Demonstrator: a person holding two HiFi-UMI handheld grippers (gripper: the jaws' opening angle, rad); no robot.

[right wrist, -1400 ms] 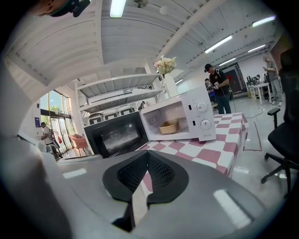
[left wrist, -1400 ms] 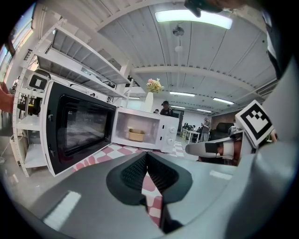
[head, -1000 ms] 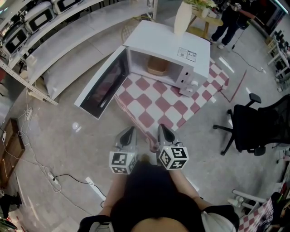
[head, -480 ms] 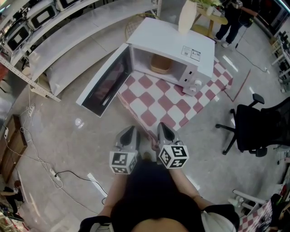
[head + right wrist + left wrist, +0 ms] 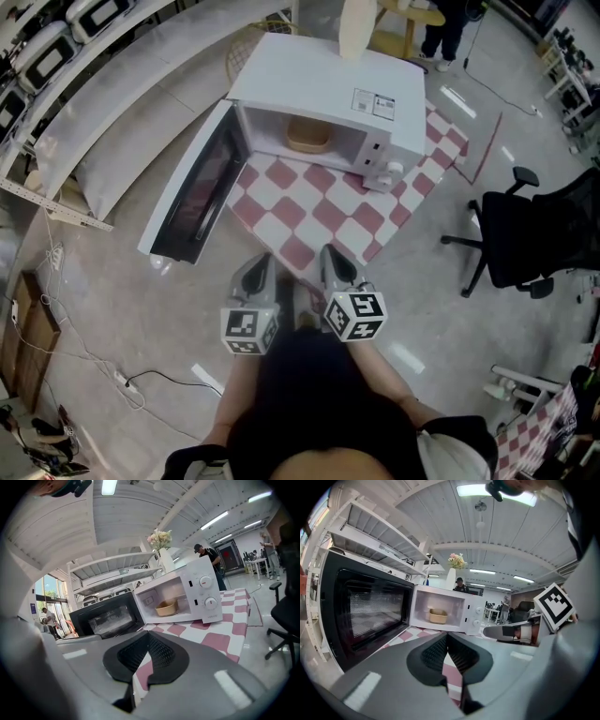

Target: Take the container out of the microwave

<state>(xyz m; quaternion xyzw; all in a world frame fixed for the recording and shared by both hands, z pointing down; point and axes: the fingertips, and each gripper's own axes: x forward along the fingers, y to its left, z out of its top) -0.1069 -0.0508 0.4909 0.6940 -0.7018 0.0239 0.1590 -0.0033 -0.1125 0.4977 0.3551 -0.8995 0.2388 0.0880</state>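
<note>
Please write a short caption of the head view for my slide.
Left claw and right claw, both shut, face the open microwave with a container inside.

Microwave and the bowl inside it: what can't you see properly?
- Back of the container: head view, the microwave roof covers it.
- Anything inside the container: both gripper views, its own wall hides the inside.
- Top of the vase: head view, cut off by the top edge.
- Markings on the dial: right gripper view, too small to read.
</note>
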